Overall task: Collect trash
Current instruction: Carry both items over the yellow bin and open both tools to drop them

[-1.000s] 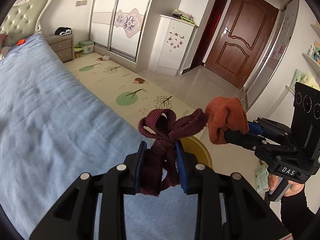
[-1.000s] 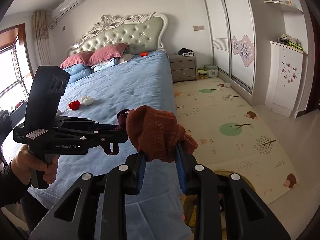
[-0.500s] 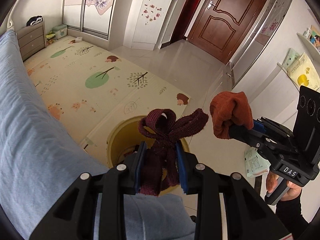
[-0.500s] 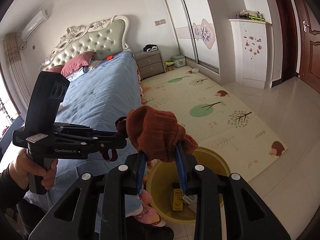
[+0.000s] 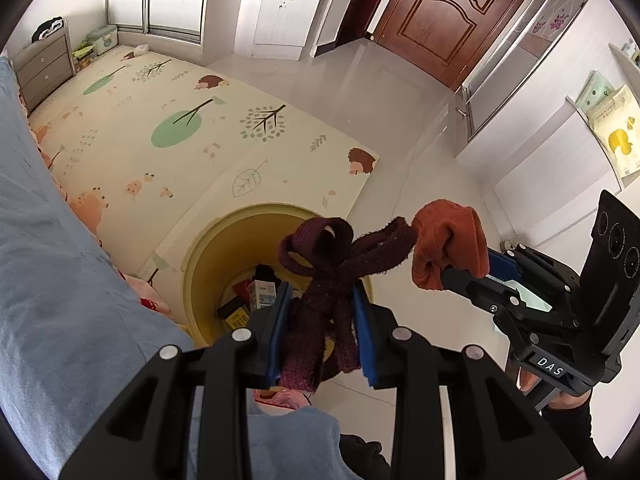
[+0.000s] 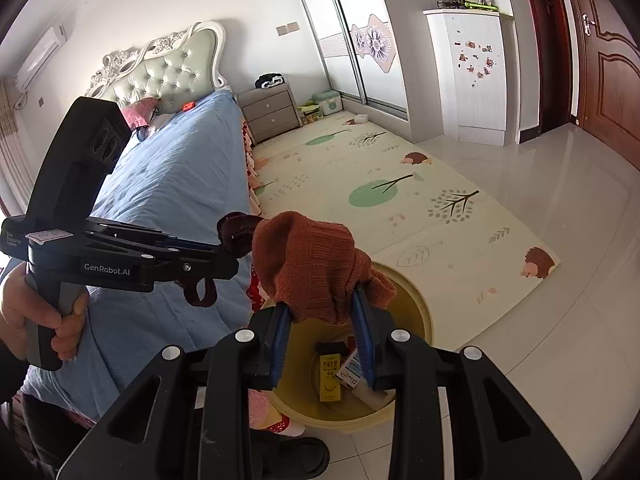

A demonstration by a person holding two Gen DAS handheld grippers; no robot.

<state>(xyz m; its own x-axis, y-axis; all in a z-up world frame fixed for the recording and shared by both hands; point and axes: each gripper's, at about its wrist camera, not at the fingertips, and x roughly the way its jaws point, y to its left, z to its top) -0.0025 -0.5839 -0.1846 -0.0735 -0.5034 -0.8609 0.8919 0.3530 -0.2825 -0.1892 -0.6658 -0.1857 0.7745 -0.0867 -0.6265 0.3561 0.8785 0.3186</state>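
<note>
Inside yellow bin point(image 6: 416, 312), cartons point(image 6: 330, 374) partly hidden by rust sock point(image 6: 316, 264).

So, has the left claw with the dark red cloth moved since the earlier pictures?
Yes. The left claw, shut on the dark red cloth, has moved from above the blue bed to over the yellow bin.

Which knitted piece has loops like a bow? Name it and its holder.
The dark maroon strip in the left gripper; the rust-orange piece in the right gripper is one bunched lump.
</note>
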